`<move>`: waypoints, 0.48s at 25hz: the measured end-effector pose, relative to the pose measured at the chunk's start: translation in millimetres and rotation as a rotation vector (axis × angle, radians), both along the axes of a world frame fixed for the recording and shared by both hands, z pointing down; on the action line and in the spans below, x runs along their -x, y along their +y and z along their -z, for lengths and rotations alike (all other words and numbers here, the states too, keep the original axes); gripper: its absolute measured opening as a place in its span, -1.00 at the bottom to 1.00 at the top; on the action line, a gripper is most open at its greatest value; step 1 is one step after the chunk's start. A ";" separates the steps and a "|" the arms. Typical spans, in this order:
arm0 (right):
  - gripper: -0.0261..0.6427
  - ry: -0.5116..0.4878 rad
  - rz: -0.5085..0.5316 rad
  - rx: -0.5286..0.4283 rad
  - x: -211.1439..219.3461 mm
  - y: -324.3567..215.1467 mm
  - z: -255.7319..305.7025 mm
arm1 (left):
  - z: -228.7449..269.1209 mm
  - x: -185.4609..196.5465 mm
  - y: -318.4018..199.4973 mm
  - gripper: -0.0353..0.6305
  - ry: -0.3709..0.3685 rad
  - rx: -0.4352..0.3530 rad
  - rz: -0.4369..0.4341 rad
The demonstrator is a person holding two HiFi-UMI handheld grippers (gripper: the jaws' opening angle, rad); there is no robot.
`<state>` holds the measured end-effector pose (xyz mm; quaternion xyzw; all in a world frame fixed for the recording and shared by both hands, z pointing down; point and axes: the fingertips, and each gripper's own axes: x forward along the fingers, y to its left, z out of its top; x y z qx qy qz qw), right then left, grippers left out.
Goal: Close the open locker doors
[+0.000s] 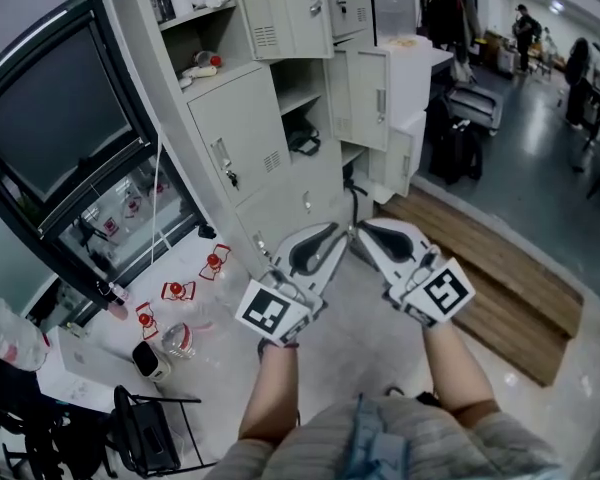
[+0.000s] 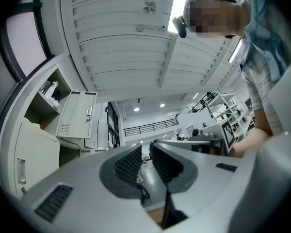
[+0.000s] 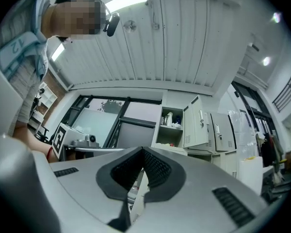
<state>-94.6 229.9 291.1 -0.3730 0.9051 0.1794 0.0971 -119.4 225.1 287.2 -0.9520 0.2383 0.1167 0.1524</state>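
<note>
Nearest me, at 6 o'clock in the head view, my forearms run up to the left gripper (image 1: 332, 232) and the right gripper (image 1: 363, 230), whose tips almost meet over the pale floor (image 1: 350, 343). My left gripper's own view shows its jaws a narrow slit apart with nothing between them. My right gripper's view shows its jaws closed tip to tip, also empty. Beyond them, from 11 to 1 o'clock, stands the locker bank (image 1: 280, 203), its long axis upright. It has one closed door (image 1: 242, 133) at 11 o'clock. The middle open door (image 1: 368, 83) at 1 o'clock is tall and narrow and swung out toward 2 o'clock. The upper open doors (image 1: 280, 8) at 12 o'clock hang out the same way. Only the head view shows the wooden platform (image 1: 480, 258) at 3 o'clock and small red-and-white things on the floor at 8 o'clock. Only the left gripper view shows a far hall with a railing (image 2: 145, 127). Only the right gripper view shows the window (image 3: 102, 123) at 9 o'clock, with bottles in the top compartment (image 3: 170, 125).
</note>
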 end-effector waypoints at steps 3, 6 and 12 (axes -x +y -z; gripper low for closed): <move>-0.92 -0.009 0.013 -0.016 5.0 -7.0 16.3 | 8.6 5.9 -7.0 -0.69 -0.016 -0.018 -0.004; -0.92 0.002 0.010 -0.042 3.8 -15.5 32.8 | 20.4 8.5 -13.9 -0.69 -0.035 -0.042 -0.008; -0.92 0.012 0.006 -0.067 -6.8 -38.8 53.8 | 34.9 -0.4 -26.4 -0.69 -0.056 -0.079 -0.033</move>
